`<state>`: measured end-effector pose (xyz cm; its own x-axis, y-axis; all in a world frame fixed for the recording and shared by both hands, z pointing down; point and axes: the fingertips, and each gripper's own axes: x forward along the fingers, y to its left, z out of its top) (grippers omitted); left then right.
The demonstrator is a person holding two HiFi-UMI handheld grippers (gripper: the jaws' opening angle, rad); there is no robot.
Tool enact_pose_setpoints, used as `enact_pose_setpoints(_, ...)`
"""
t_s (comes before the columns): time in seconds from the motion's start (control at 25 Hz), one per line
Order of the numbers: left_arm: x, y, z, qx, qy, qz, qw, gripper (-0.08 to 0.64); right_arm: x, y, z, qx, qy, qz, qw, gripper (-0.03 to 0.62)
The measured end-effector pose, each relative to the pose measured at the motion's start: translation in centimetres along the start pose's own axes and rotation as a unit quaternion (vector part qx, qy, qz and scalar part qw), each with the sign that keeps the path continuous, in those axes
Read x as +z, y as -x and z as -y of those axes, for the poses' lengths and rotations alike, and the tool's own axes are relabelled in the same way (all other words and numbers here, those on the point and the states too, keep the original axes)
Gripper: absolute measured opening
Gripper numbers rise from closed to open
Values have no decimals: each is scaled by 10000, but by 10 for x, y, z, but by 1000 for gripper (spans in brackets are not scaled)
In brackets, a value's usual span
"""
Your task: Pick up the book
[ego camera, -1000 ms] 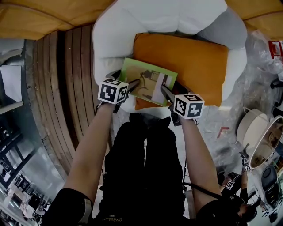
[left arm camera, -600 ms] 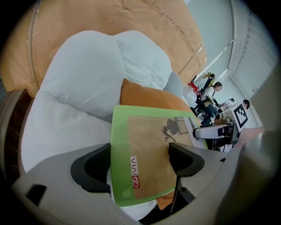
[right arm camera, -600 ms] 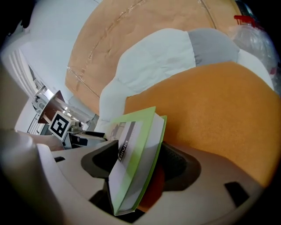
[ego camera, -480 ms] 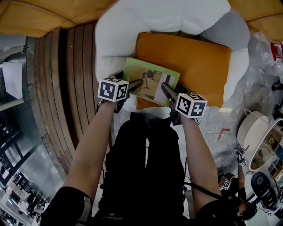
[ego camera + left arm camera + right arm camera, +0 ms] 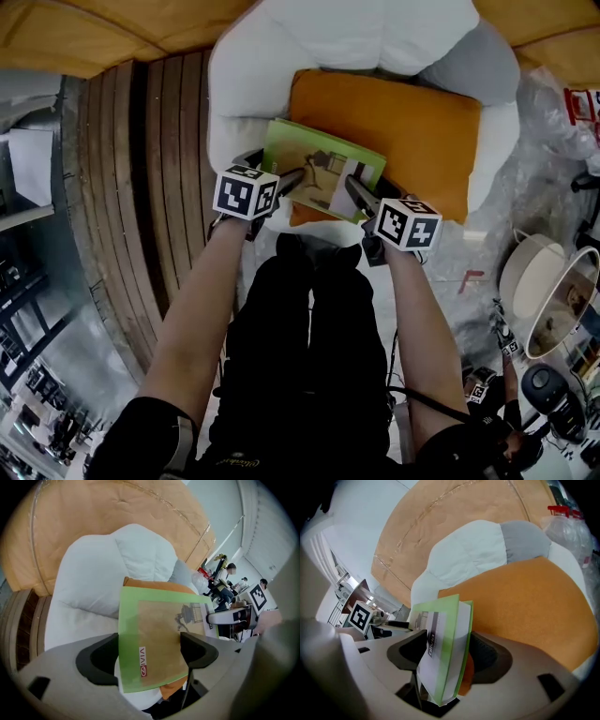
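A thin green-bordered book lies tilted over the near edge of an orange cushion. My right gripper is shut on its right end. In the right gripper view the book stands edge-on between the two pads, its pages slightly fanned. My left gripper is at the book's near left corner. In the left gripper view the cover faces the camera and spans the wide gap between the jaws, which stand apart.
The orange cushion rests on a white padded seat with a tan back. Slatted wood runs along the left. White round containers and crumpled plastic sit at the right. The person's black-trousered legs fill the foreground.
Both grippers and the book have drifted slightly right and away together. Their positions relative to each other look the same.
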<state>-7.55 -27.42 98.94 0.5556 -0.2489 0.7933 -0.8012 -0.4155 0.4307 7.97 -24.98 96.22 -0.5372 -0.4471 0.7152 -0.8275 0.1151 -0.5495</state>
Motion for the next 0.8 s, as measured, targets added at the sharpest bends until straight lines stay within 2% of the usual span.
enact_pose_setpoints(0.2,24,31,19,73,-154,186,9997,417,23,29,-19,-25,139,159,9998,284)
enact_pose_setpoints(0.44,73,94,52,258,-412,575,9972,416,71,84,-61,55,408,523,9978,282)
enact_pose_setpoints(0.8,176,229,125,476,-890,1367,9855,397,168,204,-147,244,923,1254,9875,282)
